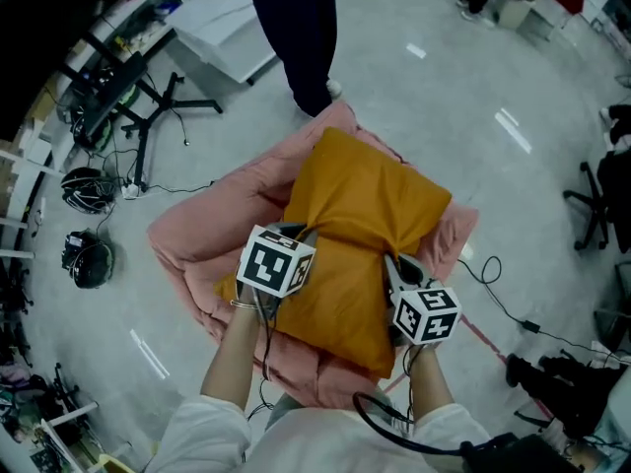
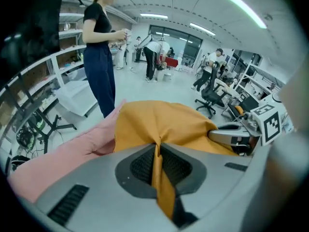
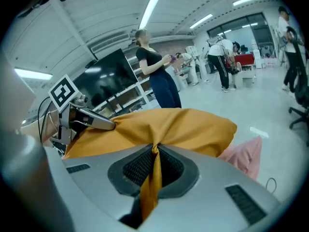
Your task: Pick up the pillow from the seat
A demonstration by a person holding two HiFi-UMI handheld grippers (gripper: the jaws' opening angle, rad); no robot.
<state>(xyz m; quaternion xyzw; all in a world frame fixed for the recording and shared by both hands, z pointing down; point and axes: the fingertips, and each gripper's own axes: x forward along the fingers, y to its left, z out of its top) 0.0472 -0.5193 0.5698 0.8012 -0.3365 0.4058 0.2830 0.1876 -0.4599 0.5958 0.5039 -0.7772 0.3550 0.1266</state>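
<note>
A mustard-yellow pillow (image 1: 360,225) hangs above a pink padded seat (image 1: 207,235), held at its near edge by both grippers. My left gripper (image 1: 294,233) is shut on a pinch of the pillow's fabric at its left side; in the left gripper view the pillow (image 2: 159,124) bunches into the closed jaws of the left gripper (image 2: 157,149). My right gripper (image 1: 391,262) is shut on the pillow's right side; in the right gripper view a fold of the pillow (image 3: 178,129) runs down between the jaws of the right gripper (image 3: 154,153). Each gripper shows in the other's view.
A person in dark trousers (image 1: 301,28) stands just beyond the pink seat (image 2: 63,153). Tripod legs and cables (image 1: 148,106) lie at the left, helmets (image 1: 87,254) on the floor, an office chair (image 1: 601,200) at the right, a cable (image 1: 503,304) near the seat.
</note>
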